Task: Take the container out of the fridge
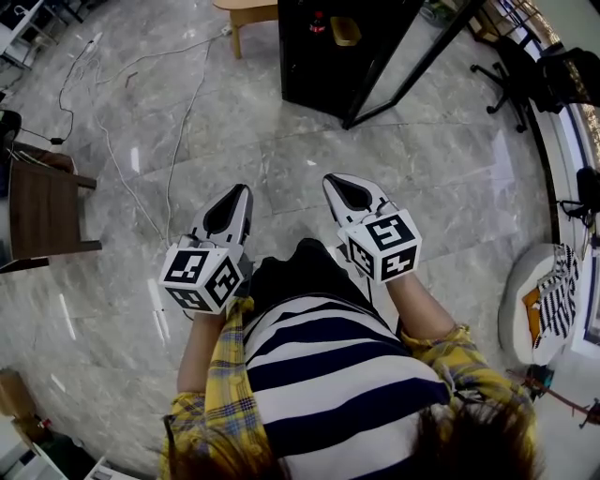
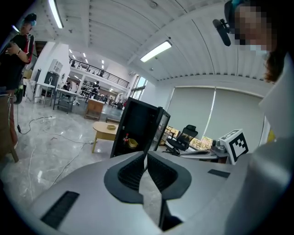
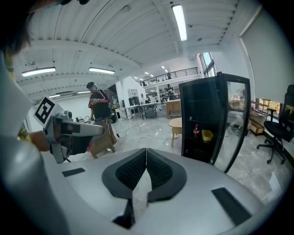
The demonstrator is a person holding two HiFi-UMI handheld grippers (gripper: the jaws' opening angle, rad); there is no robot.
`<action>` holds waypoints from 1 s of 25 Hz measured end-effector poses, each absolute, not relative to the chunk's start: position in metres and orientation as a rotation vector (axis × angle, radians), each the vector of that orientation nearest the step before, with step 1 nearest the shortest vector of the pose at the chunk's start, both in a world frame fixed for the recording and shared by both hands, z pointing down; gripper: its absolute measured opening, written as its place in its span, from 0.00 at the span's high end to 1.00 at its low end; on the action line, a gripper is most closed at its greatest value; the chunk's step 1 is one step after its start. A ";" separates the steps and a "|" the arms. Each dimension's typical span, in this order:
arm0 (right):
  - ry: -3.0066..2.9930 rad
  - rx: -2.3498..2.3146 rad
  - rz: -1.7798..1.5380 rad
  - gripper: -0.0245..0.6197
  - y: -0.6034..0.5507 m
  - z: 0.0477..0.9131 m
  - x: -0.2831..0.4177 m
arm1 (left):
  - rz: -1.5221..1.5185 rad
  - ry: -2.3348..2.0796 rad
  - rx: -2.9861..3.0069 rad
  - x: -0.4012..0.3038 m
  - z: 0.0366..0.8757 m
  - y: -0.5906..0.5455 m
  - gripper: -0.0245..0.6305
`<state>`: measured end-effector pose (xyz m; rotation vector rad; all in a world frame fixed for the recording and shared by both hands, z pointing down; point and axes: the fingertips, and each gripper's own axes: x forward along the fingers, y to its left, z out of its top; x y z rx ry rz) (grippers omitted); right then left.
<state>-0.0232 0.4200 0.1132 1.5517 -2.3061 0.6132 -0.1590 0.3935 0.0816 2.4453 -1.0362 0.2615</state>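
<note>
A black fridge (image 1: 328, 52) stands on the floor ahead with its glass door (image 1: 412, 66) swung open to the right. Inside it sit a yellow container (image 1: 345, 30) and, to its left, a red-capped bottle (image 1: 319, 21). The right gripper view shows the same container (image 3: 207, 135) and bottle (image 3: 196, 131) on a shelf; the left gripper view shows the container (image 2: 132, 143) small and far off. My left gripper (image 1: 242, 190) and right gripper (image 1: 330, 180) are held side by side at waist height, well short of the fridge. Both are shut and hold nothing.
A round wooden table (image 1: 246, 9) stands left of the fridge. Cables (image 1: 141, 187) trail across the marble floor. A wooden chair (image 1: 42, 211) is at the left, an office chair (image 1: 511, 70) at the far right. A person (image 3: 98, 105) stands in the background.
</note>
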 end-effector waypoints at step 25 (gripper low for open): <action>-2.226 1.569 0.566 0.91 0.257 0.140 -0.015 | 0.339 -0.892 2.577 -0.129 0.107 0.215 0.91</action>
